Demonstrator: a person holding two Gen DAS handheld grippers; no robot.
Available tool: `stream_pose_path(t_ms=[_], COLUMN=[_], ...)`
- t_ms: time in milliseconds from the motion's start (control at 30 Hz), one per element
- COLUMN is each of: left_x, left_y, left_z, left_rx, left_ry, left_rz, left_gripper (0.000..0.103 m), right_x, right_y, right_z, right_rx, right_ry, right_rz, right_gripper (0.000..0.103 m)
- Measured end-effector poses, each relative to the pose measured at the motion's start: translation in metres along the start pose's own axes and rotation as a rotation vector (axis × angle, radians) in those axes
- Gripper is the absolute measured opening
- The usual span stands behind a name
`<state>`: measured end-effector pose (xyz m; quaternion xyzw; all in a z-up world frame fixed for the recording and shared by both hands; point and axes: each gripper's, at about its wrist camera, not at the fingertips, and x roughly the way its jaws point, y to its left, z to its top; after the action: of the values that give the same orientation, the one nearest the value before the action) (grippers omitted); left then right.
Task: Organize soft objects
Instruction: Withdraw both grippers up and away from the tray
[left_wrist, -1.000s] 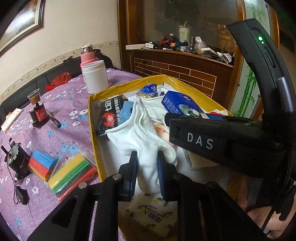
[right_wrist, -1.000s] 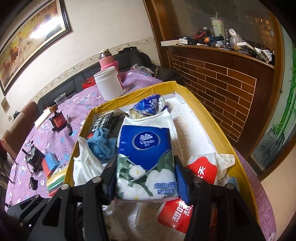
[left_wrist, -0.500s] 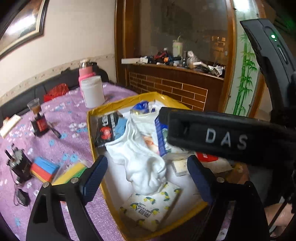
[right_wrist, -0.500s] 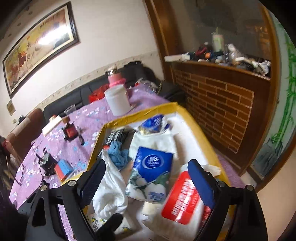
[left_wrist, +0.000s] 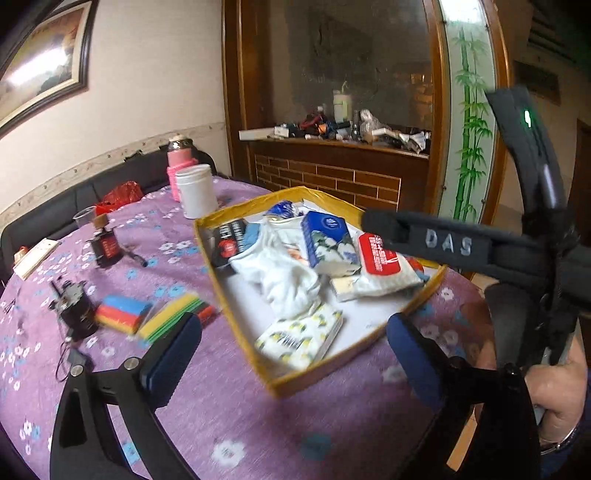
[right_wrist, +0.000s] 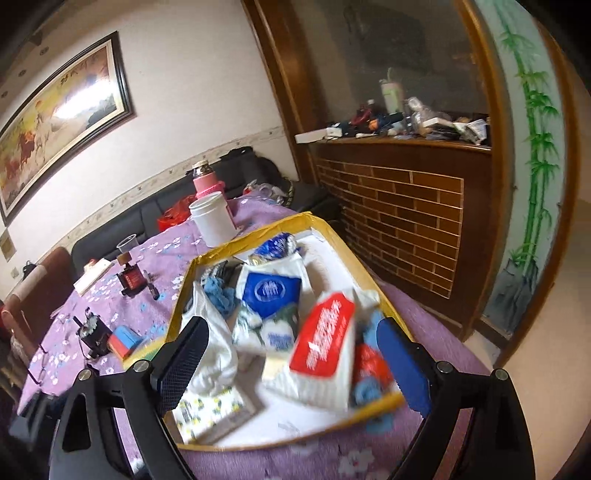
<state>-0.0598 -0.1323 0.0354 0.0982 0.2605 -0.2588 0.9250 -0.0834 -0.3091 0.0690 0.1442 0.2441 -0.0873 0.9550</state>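
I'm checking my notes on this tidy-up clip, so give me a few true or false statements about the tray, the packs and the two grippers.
1. The blue tissue pack lies inside the yellow-rimmed tray. True.
2. The left gripper is clamped on the white cloth. False: its jaws are opening, nothing between them.
3. The white jar stands inside the tray. False: it stands on the purple tablecloth beside it.
4. The right gripper holds nothing. True.
5. The coloured sponge stack lies outside the tray. True.
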Motion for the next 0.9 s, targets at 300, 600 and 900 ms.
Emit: stream_pose_path(t_ms=[300, 600, 900], left_x=[0.001, 0.005, 0.011], left_y=[0.029, 0.039, 0.048], left_z=[-0.023, -0.022, -0.022], left_rx=[-0.025, -0.023, -0.047], left_ry=[0.127, 0.163, 0.187], left_rz=[0.083, 0.137, 0.228], left_gripper=[0.103, 0.103, 0.103], right_x=[-0.017, -0.010, -0.001], right_y=[0.027, 0.037, 0.033], right_z=[-0.032, -0.027, -0.027], right_rx=[-0.062, -0.077, -0.046], right_ry=[-0.081, -0.077, -0.072], right_rz=[-0.098, -0.117, -0.105], right_gripper=[0.100, 0.100, 0.100])
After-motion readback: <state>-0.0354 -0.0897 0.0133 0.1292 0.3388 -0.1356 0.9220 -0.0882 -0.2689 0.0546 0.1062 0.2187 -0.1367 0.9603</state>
